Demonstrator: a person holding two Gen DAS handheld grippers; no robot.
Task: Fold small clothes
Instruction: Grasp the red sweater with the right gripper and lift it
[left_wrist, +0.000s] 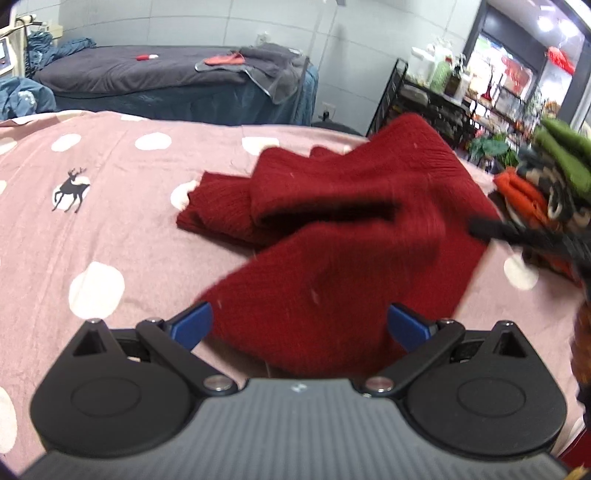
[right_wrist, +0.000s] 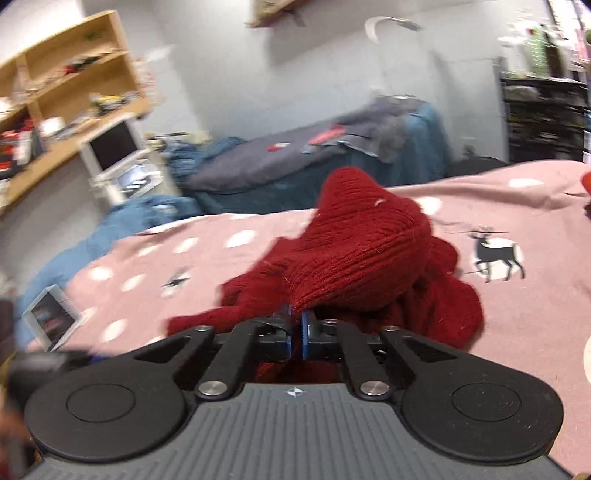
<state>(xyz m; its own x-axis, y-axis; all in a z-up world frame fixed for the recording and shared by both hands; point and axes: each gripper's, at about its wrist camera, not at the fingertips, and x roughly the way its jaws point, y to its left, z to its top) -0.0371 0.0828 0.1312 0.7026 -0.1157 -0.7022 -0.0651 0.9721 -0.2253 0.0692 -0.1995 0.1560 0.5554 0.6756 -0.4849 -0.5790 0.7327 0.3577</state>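
Right jaws: our right gripper (right_wrist: 296, 319) is clenched on a ribbed edge of the red sweater (right_wrist: 369, 243), lifting it, we judge, to start a fold.
Left jaws: our left gripper (left_wrist: 299, 325) stands released, the sweater's near hem between its fingers, unpinched.
Sweater: bunched on the pink bedspread (left_wrist: 110, 221), near the deer print (left_wrist: 70, 190).

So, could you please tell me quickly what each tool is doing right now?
Left tool: open, holding nothing, the red knit garment lying between its fingers.
Right tool: closed on a fold of the garment.
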